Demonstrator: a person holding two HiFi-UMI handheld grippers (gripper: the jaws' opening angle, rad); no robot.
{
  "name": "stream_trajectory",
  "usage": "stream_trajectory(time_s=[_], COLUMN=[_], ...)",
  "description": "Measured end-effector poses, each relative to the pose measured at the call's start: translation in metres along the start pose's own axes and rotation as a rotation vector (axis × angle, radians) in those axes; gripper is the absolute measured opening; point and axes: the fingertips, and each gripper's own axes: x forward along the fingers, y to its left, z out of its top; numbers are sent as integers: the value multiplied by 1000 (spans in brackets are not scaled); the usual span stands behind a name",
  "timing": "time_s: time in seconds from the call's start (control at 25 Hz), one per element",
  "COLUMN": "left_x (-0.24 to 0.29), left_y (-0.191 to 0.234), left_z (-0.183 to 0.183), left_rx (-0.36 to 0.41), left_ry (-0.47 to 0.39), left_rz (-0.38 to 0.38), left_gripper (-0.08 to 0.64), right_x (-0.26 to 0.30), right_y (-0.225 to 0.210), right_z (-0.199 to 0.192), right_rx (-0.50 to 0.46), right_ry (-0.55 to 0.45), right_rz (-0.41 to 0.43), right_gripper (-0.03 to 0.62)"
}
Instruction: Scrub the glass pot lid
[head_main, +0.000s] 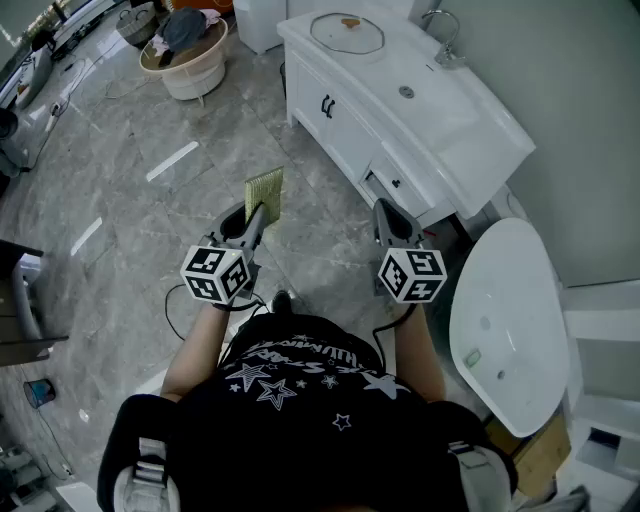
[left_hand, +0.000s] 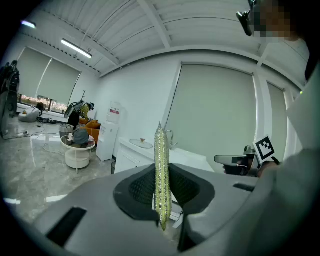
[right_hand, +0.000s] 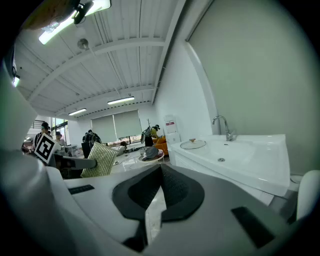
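- yellow-green scrub pad (left_hand: 161, 175): mesh-textured and flat, standing on edge between the jaws of the left gripper (head_main: 260, 214). the jaws are clamped onto its lower part and the rest sticks out past the tips.
- left gripper, marker cube (head_main: 215, 273): black-and-white squares, at the rear of the tool, nearest the person's body.
- right gripper (right_hand: 157, 200): jaws drawn fully together with nothing between the dark ribbed pads. it is held level with the left gripper, to its right and apart from it.
- right gripper, marker cube (head_main: 412, 273): same pattern as the left one, same rear position.
- glass pot lid (head_main: 347, 32): round and clear with a small brown knob, lying flat on the far end of the counter. it is well ahead of both grippers and touched by neither, slightly left of the right gripper's line and right of the left gripper's.
- white vanity counter (head_main: 455, 140): long cabinet with dark handles, ahead of the right gripper and running away from it.
- chrome faucet (head_main: 445, 45): on the counter, just beyond and right of the lid.
- white oval basin (head_main: 505, 320): on the floor, right of the right gripper.
- round white stand (head_main: 190, 70): loaded with mixed items, far ahead and left of the left gripper.
- grey marble floor (head_main: 130, 230): beneath both grippers.
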Motion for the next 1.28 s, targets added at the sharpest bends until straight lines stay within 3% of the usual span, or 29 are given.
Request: stream_trajectory(time_s=[0.68,1.28], left_x=[13,16], left_y=[71,137], left_z=[3,-10], left_rx=[-46,-126], left_ry=[28,70], left_rz=[-17,-42], left_gripper=[71,71], right_x=[80,134], right_y=[35,43], right_z=[1,-5], right_rx=[39,77], right_ry=[56,54], right_rz=[22,-52], right_gripper=[6,6])
